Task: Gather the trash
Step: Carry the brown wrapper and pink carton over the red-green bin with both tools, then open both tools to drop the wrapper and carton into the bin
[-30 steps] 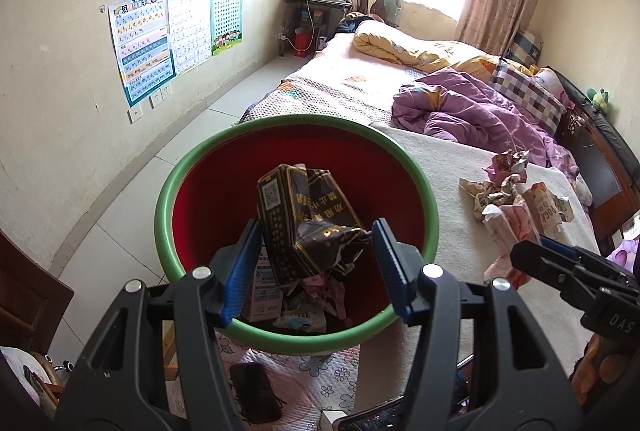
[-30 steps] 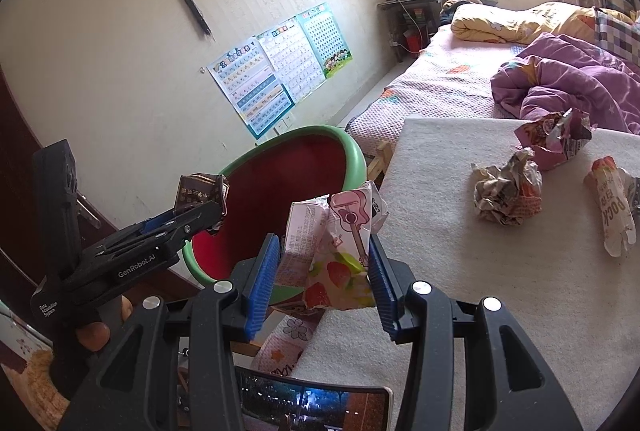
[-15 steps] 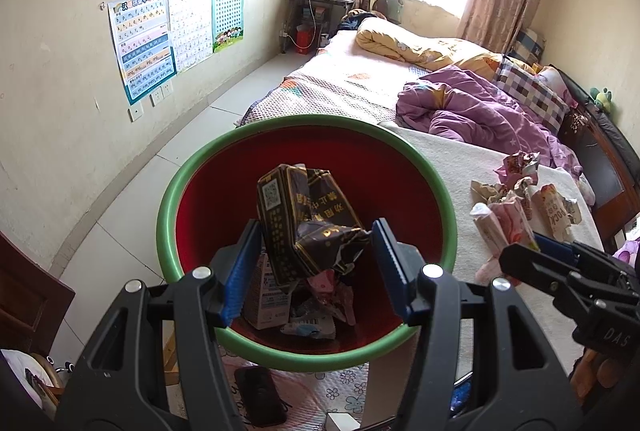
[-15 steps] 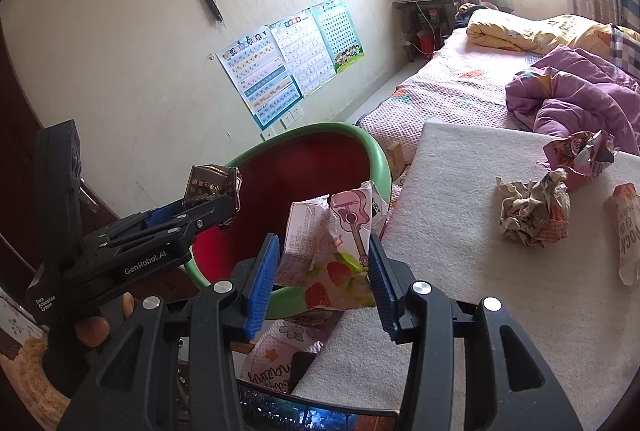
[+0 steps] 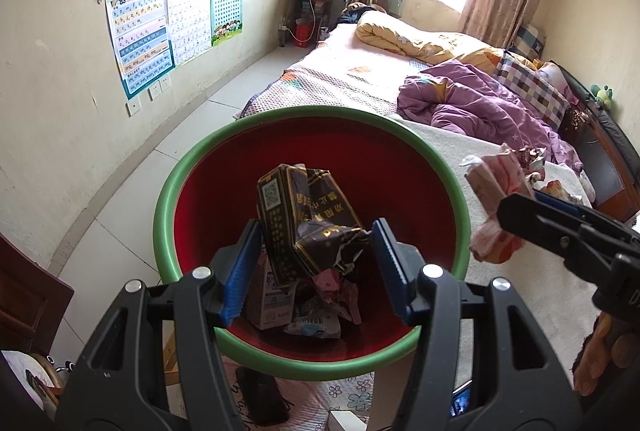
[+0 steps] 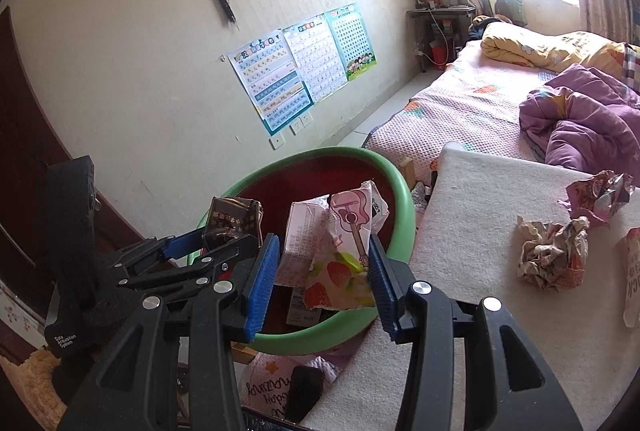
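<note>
Crumpled dark foil packet (image 5: 308, 219) clamped in left gripper (image 5: 316, 267) over round green-rimmed bin (image 5: 168, 191) (red inside); right gripper (image 6: 320, 279) pinching creased pink carton (image 6: 336, 247).

We count one green-rimmed bin (image 6: 394, 209), two grippers each clamping one crushed carton, three crumpled wrappers on the pad (image 6: 500, 331), and three wall posters.
</note>
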`<control>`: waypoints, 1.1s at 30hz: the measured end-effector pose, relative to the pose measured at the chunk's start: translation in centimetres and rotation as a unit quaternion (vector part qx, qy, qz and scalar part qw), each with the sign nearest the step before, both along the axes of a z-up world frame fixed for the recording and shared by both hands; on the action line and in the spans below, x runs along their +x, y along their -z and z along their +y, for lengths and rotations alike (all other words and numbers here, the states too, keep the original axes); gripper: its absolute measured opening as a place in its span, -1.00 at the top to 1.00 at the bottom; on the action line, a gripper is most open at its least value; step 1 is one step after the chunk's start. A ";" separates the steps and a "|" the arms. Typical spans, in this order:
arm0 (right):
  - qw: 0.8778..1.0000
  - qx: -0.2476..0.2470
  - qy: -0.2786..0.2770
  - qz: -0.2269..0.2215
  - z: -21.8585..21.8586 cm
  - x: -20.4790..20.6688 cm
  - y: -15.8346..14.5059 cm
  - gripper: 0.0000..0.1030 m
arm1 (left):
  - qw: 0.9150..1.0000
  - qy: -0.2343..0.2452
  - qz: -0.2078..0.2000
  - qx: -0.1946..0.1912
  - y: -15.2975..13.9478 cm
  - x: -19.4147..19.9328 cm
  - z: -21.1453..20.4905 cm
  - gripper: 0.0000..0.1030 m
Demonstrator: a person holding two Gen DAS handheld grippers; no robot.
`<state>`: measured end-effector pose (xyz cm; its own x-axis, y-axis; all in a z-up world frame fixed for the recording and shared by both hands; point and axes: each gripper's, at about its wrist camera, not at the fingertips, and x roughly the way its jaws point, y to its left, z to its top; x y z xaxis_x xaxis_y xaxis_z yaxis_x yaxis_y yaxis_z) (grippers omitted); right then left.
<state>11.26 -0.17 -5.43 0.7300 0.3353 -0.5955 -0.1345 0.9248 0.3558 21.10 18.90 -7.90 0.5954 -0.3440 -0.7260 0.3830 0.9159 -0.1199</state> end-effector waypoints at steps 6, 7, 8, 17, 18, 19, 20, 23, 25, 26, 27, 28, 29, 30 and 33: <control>1.000 -0.002 -0.007 0.004 0.4 1.0 0.2 0.15 | 1.000 -0.002 0.004 0.001 0.2 0.3 0.2 -0.06; 1.000 -0.003 -0.007 0.004 0.4 1.1 0.1 0.15 | 1.000 -0.002 0.005 0.001 0.3 0.3 0.3 -0.06; 1.000 -0.004 -0.009 0.003 0.5 1.4 0.1 0.15 | 1.000 -0.002 0.005 0.001 0.3 0.3 0.3 -0.06; 1.000 -0.011 -0.021 -0.011 1.4 2.0 -0.4 0.12 | 1.000 -0.009 0.008 0.001 0.5 0.5 0.2 -0.14; 1.000 -0.010 -0.022 -0.012 1.4 2.0 -0.4 0.04 | 1.000 -0.011 0.007 0.002 0.5 0.5 0.2 -0.27; 1.000 -0.008 -0.022 -0.013 1.4 1.9 -0.4 -0.08 | 1.000 -0.013 0.005 0.001 0.4 0.5 0.3 -0.30; 1.000 -0.007 -0.022 -0.014 1.4 1.8 -0.4 -0.10 | 1.000 -0.014 0.005 0.002 0.5 0.5 0.3 -0.32; 1.000 -0.004 -0.019 -0.015 1.0 1.4 -0.5 -0.11 | 1.000 -0.019 0.004 0.004 0.4 0.4 0.4 -0.39; 1.000 -0.002 -0.014 -0.016 0.6 1.2 -0.6 -0.11 | 1.000 -0.022 0.004 0.004 0.4 0.3 0.5 -0.39; 1.000 -0.001 -0.011 -0.016 0.3 0.9 -0.6 -0.11 | 1.000 -0.023 0.004 0.005 0.3 0.3 0.5 -0.39; 1.000 -0.001 -0.006 -0.016 -0.2 0.6 -0.6 -0.11 | 1.000 -0.024 0.003 0.005 0.3 0.2 0.5 -0.39; 1.000 0.000 -0.002 -0.016 -0.5 0.3 -0.6 -0.11 | 1.000 -0.025 0.002 0.004 0.2 0.2 0.6 -0.39; 1.000 0.001 0.004 -0.015 -1.0 0.0 -0.6 -0.11 | 1.000 -0.026 0.000 0.002 0.0 0.0 0.6 -0.39; 1.000 0.002 0.009 -0.014 -1.5 -0.5 -0.5 -0.11 | 1.000 -0.027 -0.003 -0.003 -0.3 -0.2 0.6 -0.39; 0.999 0.001 0.035 -0.001 -3.5 -2.7 0.5 -0.12 | 1.000 -0.021 -0.015 -0.013 -1.4 -0.5 0.1 -0.39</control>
<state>8.53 -3.67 -5.88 0.7525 0.2853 -0.5936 -0.0704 0.9310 0.3582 20.58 19.05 -6.50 0.6305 -0.3366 -0.6994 0.3478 0.9281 -0.1330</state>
